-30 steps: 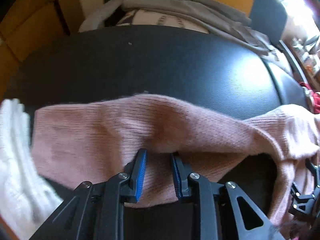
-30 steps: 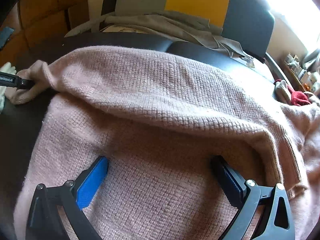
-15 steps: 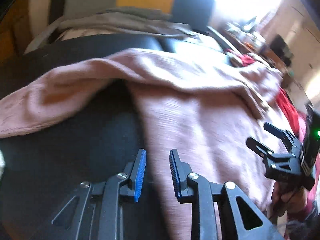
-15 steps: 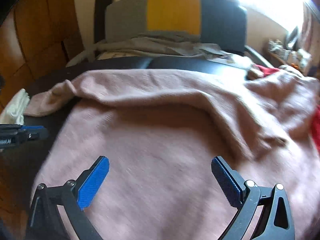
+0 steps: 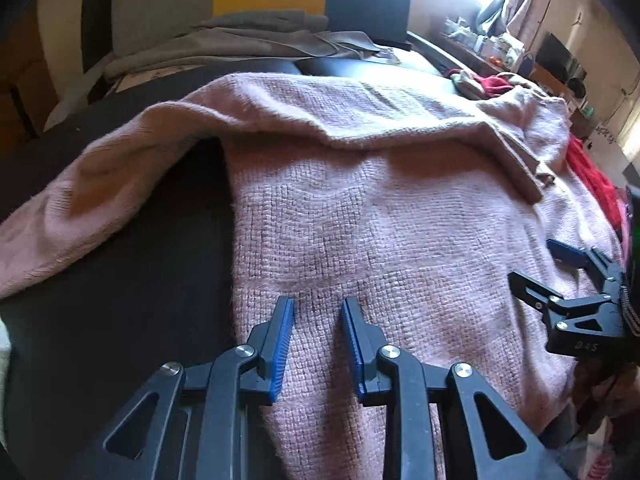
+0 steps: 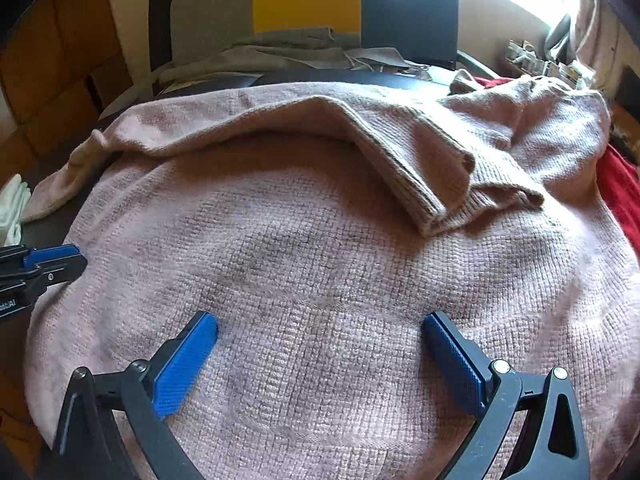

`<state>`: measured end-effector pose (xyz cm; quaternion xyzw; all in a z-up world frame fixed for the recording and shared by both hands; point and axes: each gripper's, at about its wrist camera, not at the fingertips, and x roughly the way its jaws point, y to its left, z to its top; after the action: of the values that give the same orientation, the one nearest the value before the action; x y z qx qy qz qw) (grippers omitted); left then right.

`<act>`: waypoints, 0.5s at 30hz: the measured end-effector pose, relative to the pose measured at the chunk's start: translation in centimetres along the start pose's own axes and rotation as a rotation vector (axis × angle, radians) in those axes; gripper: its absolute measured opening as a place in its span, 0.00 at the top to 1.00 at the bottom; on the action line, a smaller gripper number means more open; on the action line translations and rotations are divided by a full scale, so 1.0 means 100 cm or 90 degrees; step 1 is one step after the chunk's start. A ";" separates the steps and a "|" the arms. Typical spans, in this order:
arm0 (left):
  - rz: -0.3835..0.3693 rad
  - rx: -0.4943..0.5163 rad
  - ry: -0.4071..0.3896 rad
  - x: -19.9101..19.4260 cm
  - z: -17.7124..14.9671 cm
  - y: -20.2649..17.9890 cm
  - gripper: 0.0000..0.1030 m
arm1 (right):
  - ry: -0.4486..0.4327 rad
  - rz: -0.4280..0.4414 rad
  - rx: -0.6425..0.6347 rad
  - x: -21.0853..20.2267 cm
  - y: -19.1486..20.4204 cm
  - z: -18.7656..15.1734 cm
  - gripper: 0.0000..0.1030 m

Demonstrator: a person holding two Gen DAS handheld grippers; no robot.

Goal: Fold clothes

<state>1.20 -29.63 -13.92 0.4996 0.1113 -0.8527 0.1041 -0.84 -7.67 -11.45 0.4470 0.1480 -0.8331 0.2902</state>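
My left gripper [image 5: 316, 312], jaws slightly apart, and right gripper [image 6: 320, 330], jaws wide, hover empty over the pink sweater [image 6: 340, 260], its sleeve [image 6: 400, 152] folded at 12 o'clock.

Pink knit sweater [image 6: 320, 248] spread flat across the black seat [image 5: 120, 280], its body facing up, coarse weave showing plainly. 1 sleeve is folded in over the chest, ribbed cuff [image 6: 428, 204] lying on top of the body, pointing toward the near hem. The other sleeve [image 5: 80, 200] trails off the body's left edge onto the bare black seat, slightly humped. The far-right part bunches up in loose folds at the seat's right edge.
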 end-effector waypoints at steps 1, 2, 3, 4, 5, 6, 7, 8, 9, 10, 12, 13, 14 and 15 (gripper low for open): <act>0.008 0.000 0.000 0.000 0.000 0.003 0.74 | 0.002 0.003 -0.004 0.002 0.004 0.002 0.00; 0.022 0.000 0.001 -0.001 0.001 0.008 0.74 | 0.004 0.006 -0.009 0.003 0.008 0.005 0.00; 0.025 -0.010 0.003 -0.001 0.001 0.014 0.74 | 0.006 0.009 -0.013 0.005 0.012 0.007 0.00; 0.029 -0.020 0.006 -0.001 0.002 0.019 0.74 | 0.007 0.013 -0.019 0.006 0.016 0.008 0.00; 0.034 -0.029 0.008 -0.001 0.003 0.025 0.74 | 0.007 0.017 -0.028 0.006 0.020 0.008 0.00; 0.043 -0.035 0.007 -0.002 0.002 0.032 0.74 | 0.007 0.022 -0.037 0.006 0.024 0.009 0.00; 0.052 -0.040 0.007 -0.002 0.001 0.039 0.74 | 0.008 0.026 -0.047 0.008 0.031 0.011 0.00; 0.061 -0.046 0.007 -0.003 0.001 0.045 0.74 | 0.008 0.029 -0.057 0.010 0.037 0.012 0.00; 0.066 -0.054 0.006 -0.003 -0.001 0.051 0.74 | 0.008 0.032 -0.071 0.012 0.046 0.014 0.00; 0.065 -0.065 0.006 -0.006 -0.004 0.058 0.74 | 0.008 0.029 -0.091 0.015 0.057 0.015 0.00; 0.064 -0.086 0.006 -0.011 -0.011 0.072 0.74 | 0.004 0.009 -0.131 0.020 0.075 0.014 0.00; 0.068 -0.090 0.005 -0.013 -0.014 0.074 0.74 | 0.000 0.002 -0.134 0.021 0.080 0.015 0.00; 0.073 -0.092 0.003 -0.015 -0.018 0.075 0.74 | 0.000 0.011 -0.127 0.020 0.079 0.014 0.00; 0.080 -0.092 0.000 -0.018 -0.024 0.075 0.74 | -0.003 0.023 -0.124 0.017 0.076 0.013 0.00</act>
<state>6.21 -35.98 -14.17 0.4969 0.1413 -0.8341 0.1932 2.28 -14.87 -12.04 0.4172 0.2194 -0.8104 0.3480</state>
